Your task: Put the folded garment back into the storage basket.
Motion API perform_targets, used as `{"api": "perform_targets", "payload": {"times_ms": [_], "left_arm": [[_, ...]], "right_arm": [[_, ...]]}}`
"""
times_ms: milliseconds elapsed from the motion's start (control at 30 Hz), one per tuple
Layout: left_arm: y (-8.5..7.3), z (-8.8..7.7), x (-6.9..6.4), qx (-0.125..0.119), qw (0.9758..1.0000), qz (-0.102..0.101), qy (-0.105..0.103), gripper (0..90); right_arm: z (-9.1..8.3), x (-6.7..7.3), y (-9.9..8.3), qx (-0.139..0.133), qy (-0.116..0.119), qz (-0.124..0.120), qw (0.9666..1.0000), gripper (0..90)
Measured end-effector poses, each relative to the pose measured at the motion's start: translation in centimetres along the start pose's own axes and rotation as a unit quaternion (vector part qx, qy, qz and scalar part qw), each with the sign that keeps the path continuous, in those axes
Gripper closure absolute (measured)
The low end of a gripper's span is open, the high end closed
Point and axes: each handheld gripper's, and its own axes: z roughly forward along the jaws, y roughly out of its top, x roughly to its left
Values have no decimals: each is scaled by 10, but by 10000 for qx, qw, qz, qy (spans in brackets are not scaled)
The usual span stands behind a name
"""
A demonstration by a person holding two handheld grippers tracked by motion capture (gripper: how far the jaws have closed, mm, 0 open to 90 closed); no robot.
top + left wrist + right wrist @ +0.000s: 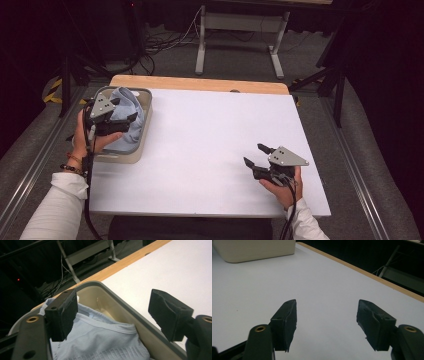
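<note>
Your white tabletop (210,150) spreads across the middle of the high view, with a strip of bare wood along its far edge. On the far left corner of it sits a beige bin (145,107) with a grey rim, and a pale blue cloth (131,117) is bundled inside, heaped up above the rim.

Your left gripper (117,120) hovers over that bin, held in your left hand (92,142), its grey three-cornered plate facing up. In the left gripper view its jaws stand wide apart with nothing between them: the left jaw is over the pale blue cloth (100,340), the right jaw is over the bin's rim (120,302) and the white surface beyond. Whether either jaw touches the cloth cannot be told. The cloth shows a seam band and a patch of fine printed dots near the bottom of that view.

Your right gripper (255,156) is near the right front part of the tabletop, well apart from the bin, held in your right hand (280,190). In the right gripper view its jaws are spread wide over bare white surface, empty, and the beige bin (254,250) stands far off at the upper left.
</note>
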Motion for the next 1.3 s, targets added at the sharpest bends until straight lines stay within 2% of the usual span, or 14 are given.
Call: {"api": "perform_targets", "payload": {"times_ms": [300,633,900,1133,1300], "left_arm": [[-4,-3,-1,-97,9999,-107,-72,146],[-3,-4,-6,-226,9995,-78,-200,88],[-2,-5,-10,-369,9990,-115,-240,67],[-1,-9,-20,-499,9983,-83,-300,56],[2,-14,-26,-720,9966,-115,-377,53]], "right_arm": [[1,0,0,-16,-88,-12,10000,260],[3,1,-1,10,-231,-80,9997,172],[2,0,-1,-111,-188,5,9998,109],[1,0,-1,-186,-109,36,9998,79],[1,1,0,-186,-127,7,9997,73]]}}
